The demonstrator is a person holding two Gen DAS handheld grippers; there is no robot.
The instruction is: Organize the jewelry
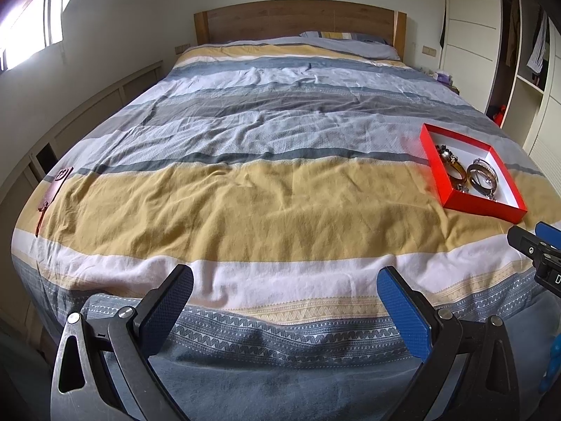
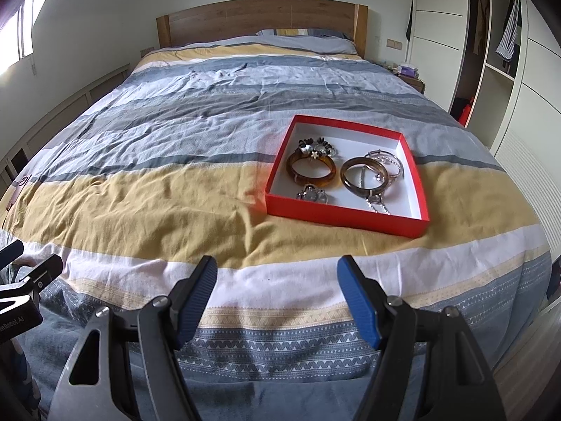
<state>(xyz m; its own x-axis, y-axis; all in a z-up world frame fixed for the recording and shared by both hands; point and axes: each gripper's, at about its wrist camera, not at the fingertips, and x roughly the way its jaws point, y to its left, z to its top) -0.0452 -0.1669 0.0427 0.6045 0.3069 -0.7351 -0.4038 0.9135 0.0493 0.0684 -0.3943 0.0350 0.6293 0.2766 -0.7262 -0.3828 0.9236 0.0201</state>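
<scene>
Left gripper: the black two-finger left gripper (image 1: pixel 284 293) with blue ribbed pads hangs over the foot of the bed, its jaws spread wide with nothing between them.
Right gripper: the black two-finger right gripper (image 2: pixel 277 284) with blue pads also hangs at the bed's foot edge, jaws apart and empty; its tip shows at the right edge of the left wrist view.
Box: a shallow square red cardboard box with a white inside (image 2: pixel 345 219) lies flat on the yellow band of the striped duvet, ahead of the right gripper and well to the right of the left one (image 1: pixel 482 207).
Jewelry: all inside the box. An amber-brown bangle (image 2: pixel 311 170) lies at the left, touching a cluster of dark and pale flower-shaped pieces (image 2: pixel 317 147) behind it. A bronze-grey bangle (image 2: pixel 363 175) lies at the right, overlapping a thin silver bracelet (image 2: pixel 389 165). A small silver piece (image 2: pixel 312 194) sits near the front wall.
Bedding: a wrinkled duvet striped in blue, grey, white and mustard (image 1: pixel 245 196) covers the bed.
Left edge: a flat reddish-brown leather tag (image 1: pixel 58 184) lies on the duvet, well apart from the box.
Background: wooden headboard (image 1: pixel 298 21), white wardrobe (image 2: pixel 438 17).
</scene>
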